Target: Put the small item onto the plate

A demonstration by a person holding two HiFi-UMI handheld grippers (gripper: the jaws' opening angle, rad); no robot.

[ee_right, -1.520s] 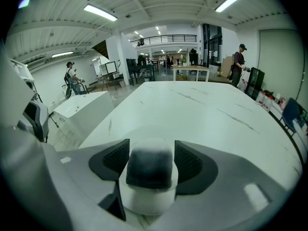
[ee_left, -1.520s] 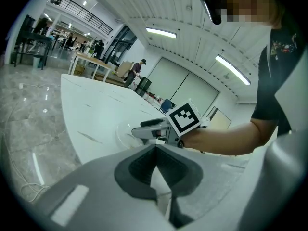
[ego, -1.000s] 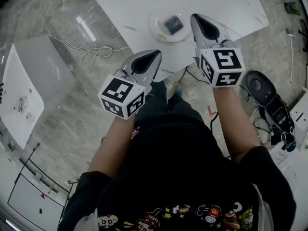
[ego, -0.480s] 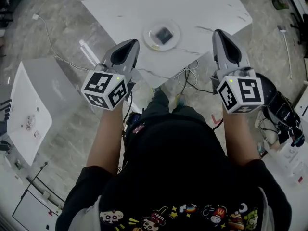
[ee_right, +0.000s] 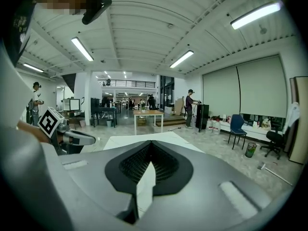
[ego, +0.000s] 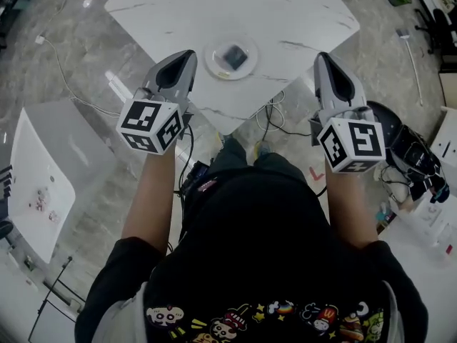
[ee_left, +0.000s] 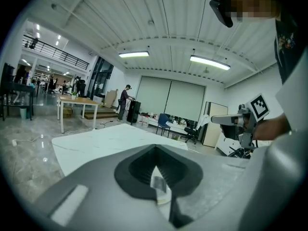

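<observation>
Item lies on plate, on the table. Left tongs and right tongs are both pressed together, empty, near the table edge. Item looks flat, probably light and stiff; I'd pinch opposite edges.

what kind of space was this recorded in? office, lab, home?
Likely an open-plan office or lab floor: strip lights on a ribbed ceiling, a wooden work table and office chairs spread over a wide polished floor, and loose cables by the white table.
</observation>
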